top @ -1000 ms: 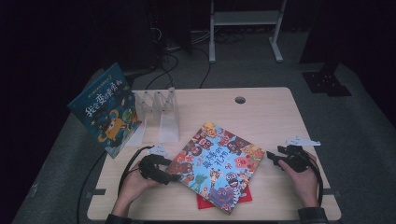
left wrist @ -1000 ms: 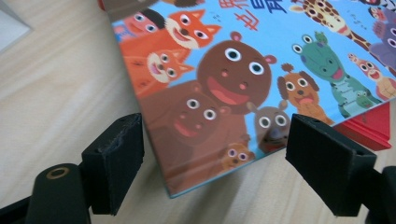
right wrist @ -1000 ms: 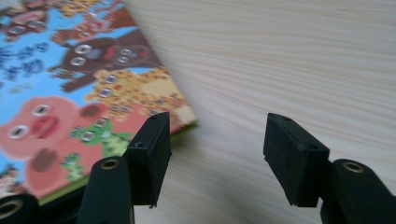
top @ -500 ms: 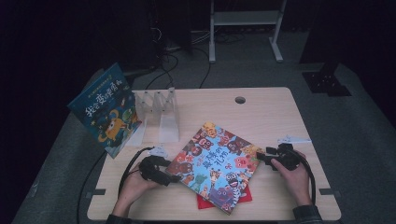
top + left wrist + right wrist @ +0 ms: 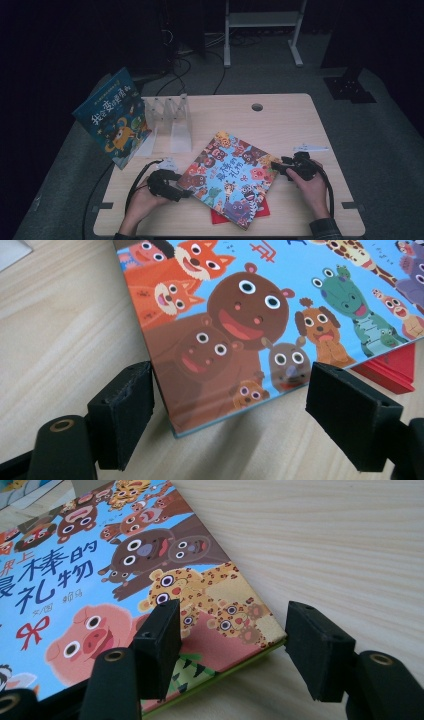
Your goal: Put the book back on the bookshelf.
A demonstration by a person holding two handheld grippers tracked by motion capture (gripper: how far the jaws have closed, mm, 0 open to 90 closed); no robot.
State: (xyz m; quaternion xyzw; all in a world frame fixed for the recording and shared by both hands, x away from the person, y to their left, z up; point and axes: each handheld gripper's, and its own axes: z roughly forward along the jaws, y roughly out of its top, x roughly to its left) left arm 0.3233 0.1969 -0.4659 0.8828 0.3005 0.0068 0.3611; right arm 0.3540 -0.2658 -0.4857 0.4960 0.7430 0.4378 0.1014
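**Squaring up on the picture book before the lift**

The picture book (image 5: pixel 232 177) lies flat on the table (image 5: pixel 290 125), turned so its corners point like a diamond, just below the middle of the table in the high view. It rests on a red book (image 5: pixel 260 210) whose edge peeks out at its 5 o'clock side.

The left gripper (image 5: pixel 184 192) sits at the book's 9 o'clock corner. In the left gripper view its jaws stand open, one on either side of that corner (image 5: pixel 175 430), with a gap at each pad. The right gripper (image 5: pixel 276 166) is at the 3 o'clock corner, jaws also open: in the right gripper view one pad hovers over the cover and the other stands clear of the edge (image 5: pixel 280 642). Nothing is gripped yet.

To do this step well, I judge each gripper should be tipped so one pad slides under the cover's edge and the other comes down on top, rather than straddling the corner sideways. Catch only the top book; the red one beneath could come along if the lower pad goes too deep. Close both sides together and evenly, since a thin hardback will pivot or slip if one corner is pinched first. The clear plastic stand (image 5: pixel 172 122) at 11 o'clock, with a blue book (image 5: pixel 112 117) leaning beside it, looks the likely destination.
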